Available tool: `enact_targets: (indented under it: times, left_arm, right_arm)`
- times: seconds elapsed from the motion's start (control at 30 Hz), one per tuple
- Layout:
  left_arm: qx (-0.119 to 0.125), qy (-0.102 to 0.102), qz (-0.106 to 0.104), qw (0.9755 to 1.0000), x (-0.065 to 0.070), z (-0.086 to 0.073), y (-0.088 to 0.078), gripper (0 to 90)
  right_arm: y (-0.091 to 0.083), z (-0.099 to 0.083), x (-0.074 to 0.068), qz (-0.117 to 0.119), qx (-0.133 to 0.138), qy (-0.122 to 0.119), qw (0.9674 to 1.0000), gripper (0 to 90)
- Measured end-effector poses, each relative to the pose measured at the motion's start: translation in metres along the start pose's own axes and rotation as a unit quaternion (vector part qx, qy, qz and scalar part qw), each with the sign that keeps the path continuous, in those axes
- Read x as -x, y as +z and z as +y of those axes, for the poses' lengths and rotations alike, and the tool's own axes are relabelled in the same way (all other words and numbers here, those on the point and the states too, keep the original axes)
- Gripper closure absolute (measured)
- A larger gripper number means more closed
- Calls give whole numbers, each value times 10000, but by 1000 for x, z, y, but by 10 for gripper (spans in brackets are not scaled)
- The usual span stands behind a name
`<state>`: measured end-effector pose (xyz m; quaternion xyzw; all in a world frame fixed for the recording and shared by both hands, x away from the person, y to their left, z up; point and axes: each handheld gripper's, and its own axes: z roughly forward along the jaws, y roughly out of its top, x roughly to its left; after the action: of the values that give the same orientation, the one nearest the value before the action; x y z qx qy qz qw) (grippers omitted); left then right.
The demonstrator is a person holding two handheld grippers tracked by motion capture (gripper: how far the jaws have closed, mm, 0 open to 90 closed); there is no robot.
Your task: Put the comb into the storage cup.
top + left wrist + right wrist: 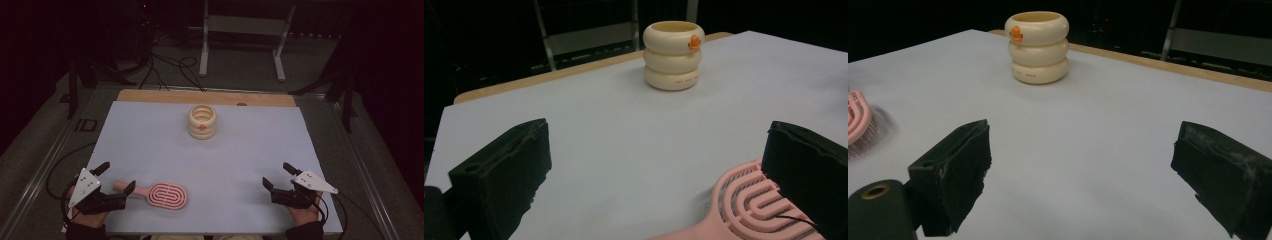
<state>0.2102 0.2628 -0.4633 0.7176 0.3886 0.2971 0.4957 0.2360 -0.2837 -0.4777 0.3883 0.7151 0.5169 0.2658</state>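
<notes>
Pink plastic is what is lying nearest the person: a hairbrush (pixel 165 194) is resting flat on the pale sheet (pixel 150 145) that is covering the table, close to the near edge and left of centre, its handle pointing toward the left gripper (pixel 116 178) and its oval head pointing toward the middle of the sheet. The left gripper is sitting low at the near left corner, held in the person's left hand (pixel 85 217). Its jaws are standing wide apart with nothing pressed between them; one jaw tip is sitting just over the end of the brush handle, though contact cannot be told from above. In the left gripper view the brush head (pixel 749 200) is lying partly behind the right-hand jaw, and bare sheet is showing between the two jaws.

The right gripper (pixel 278 175) is sitting at the near right corner, held in the person's right hand (pixel 302 215), well apart from the brush. Its jaws are likewise standing wide apart and are holding nothing; bare sheet is showing between them in the right gripper view, with the edge of the brush (pixel 858 120) appearing at the far left.

Farther off, past the middle of the sheet, a cream cup (pixel 202 121) made of three stacked rings is standing upright, with a small orange mark (pixel 202 127) on the side facing the person. Beyond it a strip of bare wooden tabletop (pixel 150 96) is showing, then dark floor with cables (pixel 170 67) and the legs of a white frame (pixel 240 45).
</notes>
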Motion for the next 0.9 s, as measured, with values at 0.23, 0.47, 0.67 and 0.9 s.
enact_targets:
  times: [0.23,0.47,0.67,0.9]
  left_arm:
    - [-20,9,-36,10000,0,0,1,5]
    - [-52,53,-128,9999,4,0,4,6]
    - [-62,45,-187,9998,4,0,4,7]
    - [29,9,-257,9997,5,3,2,10]
  right_arm:
    - [1,-1,0,-17,-46,12,10000,85]
    - [3,-3,0,19,-77,7,10000,85]
    - [3,-3,0,17,-91,11,10000,85]
    - [5,-4,-1,57,-112,5,9999,85]
